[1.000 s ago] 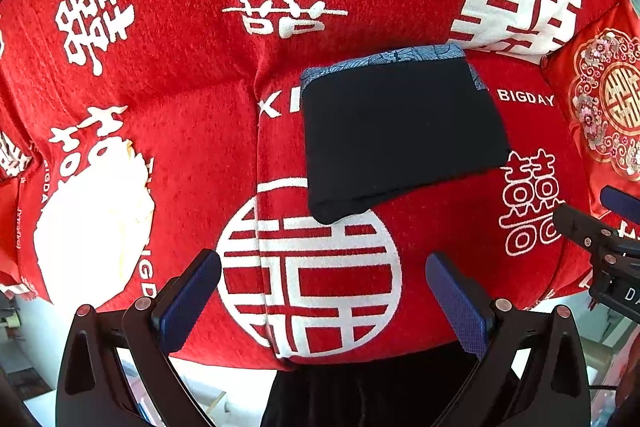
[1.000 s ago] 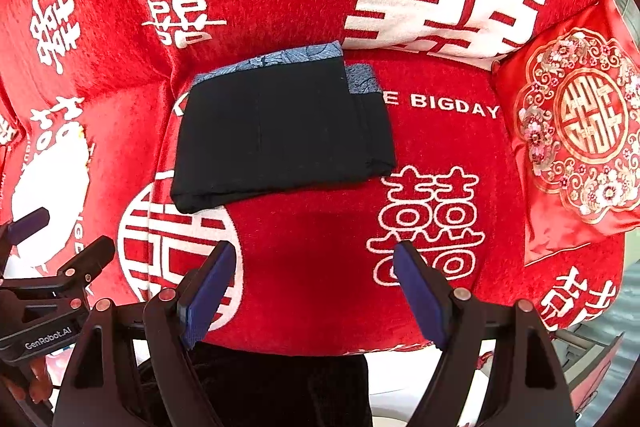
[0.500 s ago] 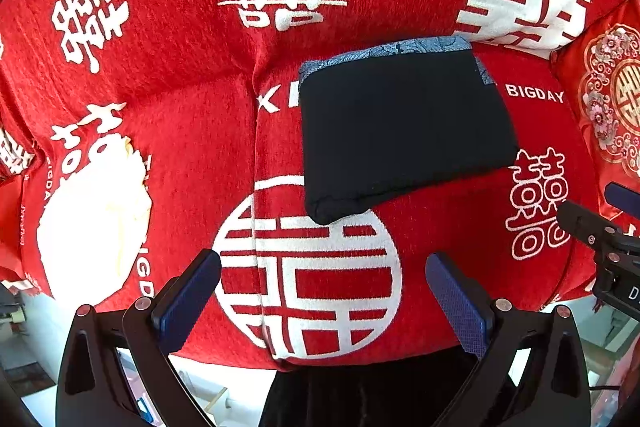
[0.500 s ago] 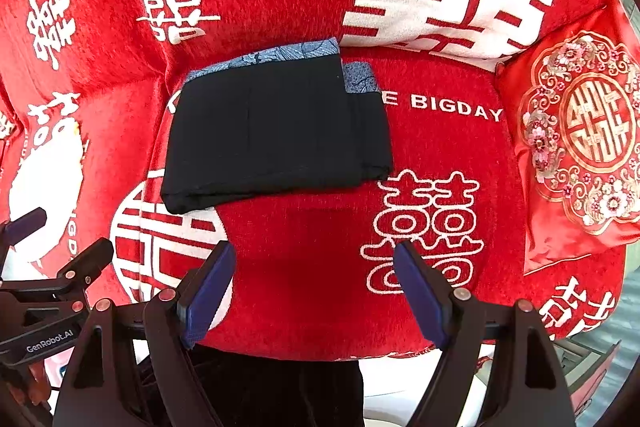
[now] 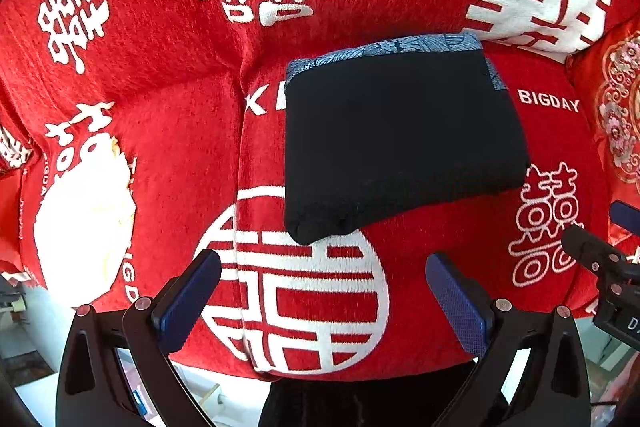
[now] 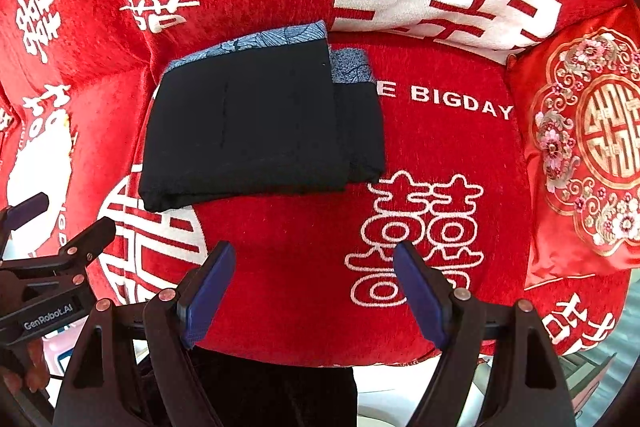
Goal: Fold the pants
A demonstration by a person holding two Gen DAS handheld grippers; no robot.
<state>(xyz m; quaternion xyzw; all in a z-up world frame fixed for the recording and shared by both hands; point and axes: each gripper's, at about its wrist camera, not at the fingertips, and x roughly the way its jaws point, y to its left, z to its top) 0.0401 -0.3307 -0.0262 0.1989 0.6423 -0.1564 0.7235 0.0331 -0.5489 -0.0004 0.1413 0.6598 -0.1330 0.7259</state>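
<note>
Your left gripper (image 5: 322, 287) has its jaws spread wide with nothing between them, blue pads facing each other over the white round emblem (image 5: 296, 287) woven into the red cover (image 5: 160, 107). Your right gripper (image 6: 316, 283) is the same: jaws spread, empty, over bare red cloth beside a white double-happiness character (image 6: 416, 243).

The pants (image 5: 400, 139) lie folded into a compact black rectangle flat on the seat, beyond both grippers and touching neither. A blue patterned strip (image 5: 384, 51) shows along their far edge and at the far right corner. In the right wrist view the pants (image 6: 260, 131) sit up and to the left of your pads, with a second, narrower layer sticking out on the right side. The near left corner overlaps the top of the round emblem.

"BIGDAY" lettering (image 6: 460, 103) reads just right of the pants. A red embroidered cushion (image 6: 580, 155) leans at the right end of the seat, well apart from the pants.

Each gripper shows at the edge of the other's view: the right one at the right edge of the left wrist view, the left one at the lower left of the right wrist view, marked "GenRobot.AI". A dark garment (image 6: 260, 395) hangs below the seat's front edge; you can't tell what it is.
</note>
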